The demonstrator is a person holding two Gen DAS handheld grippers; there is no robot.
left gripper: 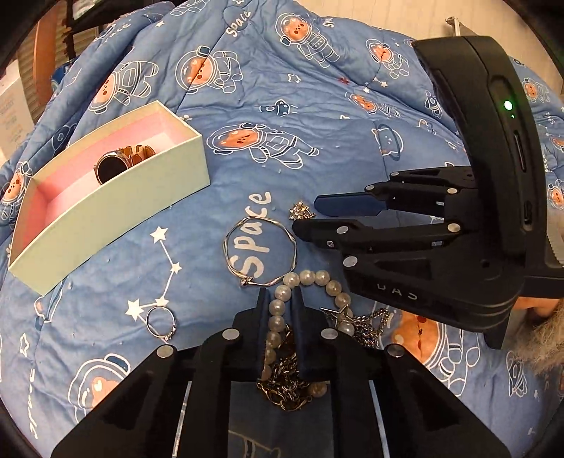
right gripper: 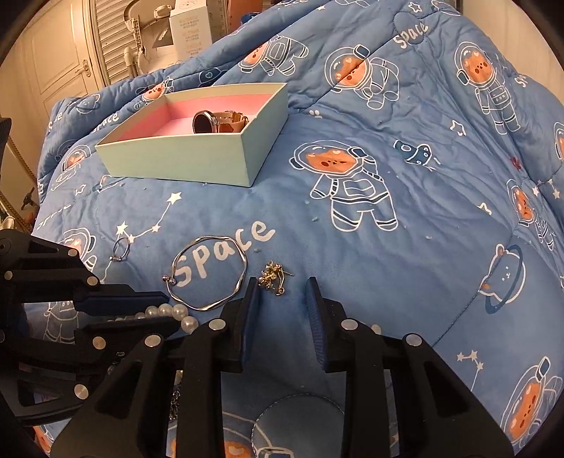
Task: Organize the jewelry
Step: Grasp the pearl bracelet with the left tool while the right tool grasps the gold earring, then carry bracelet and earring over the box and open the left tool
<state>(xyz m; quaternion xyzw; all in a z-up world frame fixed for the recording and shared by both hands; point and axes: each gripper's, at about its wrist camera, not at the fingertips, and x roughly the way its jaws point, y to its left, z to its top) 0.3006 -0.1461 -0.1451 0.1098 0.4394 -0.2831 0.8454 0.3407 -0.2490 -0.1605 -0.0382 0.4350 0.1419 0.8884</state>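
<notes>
An open pale box (left gripper: pixel 116 218) (right gripper: pixel 183 155) with a pink lining holds a rose-gold watch (left gripper: pixel 120 160) (right gripper: pixel 218 121). On the blue quilt lie a silver bangle (left gripper: pixel 259 251) (right gripper: pixel 208 273), a ring (left gripper: pixel 160 322) (right gripper: pixel 121 248), gold earrings (left gripper: pixel 301 210) (right gripper: pixel 273 276), a pearl bracelet (left gripper: pixel 282 310) (right gripper: pixel 172 311) and chains (left gripper: pixel 285 387). My left gripper (left gripper: pixel 280 299) is closed around the pearl strand. My right gripper (right gripper: pixel 282 285) (left gripper: pixel 305 213) is open just in front of the earrings.
The quilt (right gripper: pixel 387 246) rises in folds behind the box and to the right. A cabinet door (right gripper: pixel 63 60), a white carton (right gripper: pixel 190 31) and shutters stand beyond the bed's far left edge.
</notes>
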